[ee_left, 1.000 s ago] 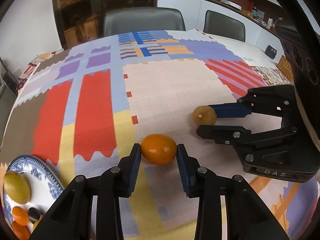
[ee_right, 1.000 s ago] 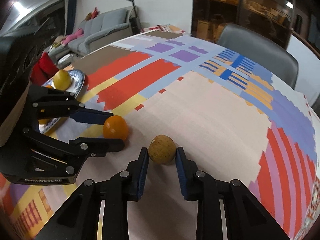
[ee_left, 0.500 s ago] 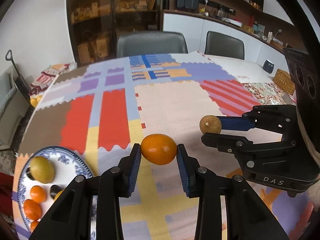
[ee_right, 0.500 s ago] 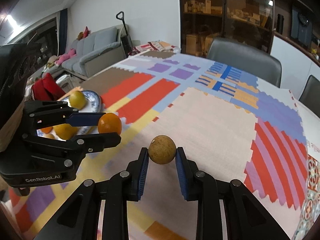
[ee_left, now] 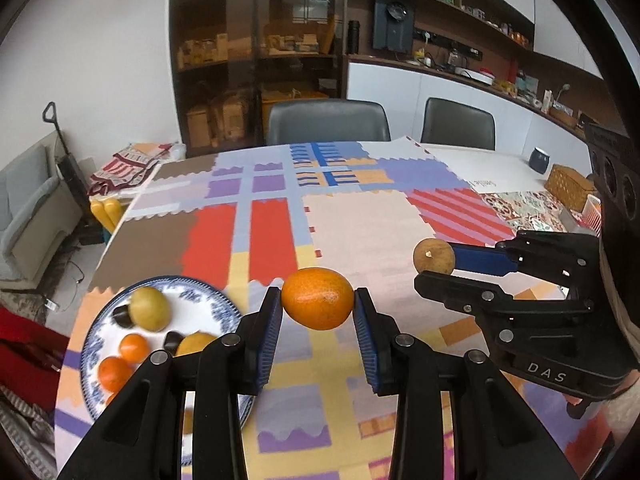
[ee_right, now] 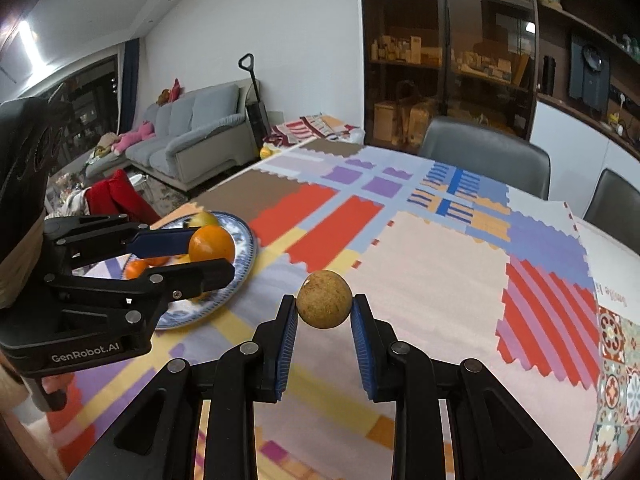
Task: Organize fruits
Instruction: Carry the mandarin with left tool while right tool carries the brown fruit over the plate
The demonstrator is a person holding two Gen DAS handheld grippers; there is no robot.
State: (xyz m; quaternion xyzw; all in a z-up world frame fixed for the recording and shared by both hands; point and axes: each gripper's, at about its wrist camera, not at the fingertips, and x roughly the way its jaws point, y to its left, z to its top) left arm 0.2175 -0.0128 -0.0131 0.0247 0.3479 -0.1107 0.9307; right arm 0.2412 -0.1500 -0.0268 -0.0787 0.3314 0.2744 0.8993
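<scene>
My left gripper is shut on an orange, held in the air above the patchwork tablecloth. My right gripper is shut on a round brown fruit, also lifted off the cloth. From the left wrist view the right gripper is to the right with the brown fruit; from the right wrist view the left gripper with the orange hangs over the plate's near rim. A blue-and-white plate at the left holds a yellow-green fruit, small oranges and dark pieces.
Two grey chairs stand at the table's far side. A dark pot and a wicker basket sit at the far right of the table. The table's left edge runs just beyond the plate; a sofa lies farther left.
Both grippers have risen off the cloth with their fruits still clamped. The view has tilted up, and the plate with its fruits has come further into view on the left.
</scene>
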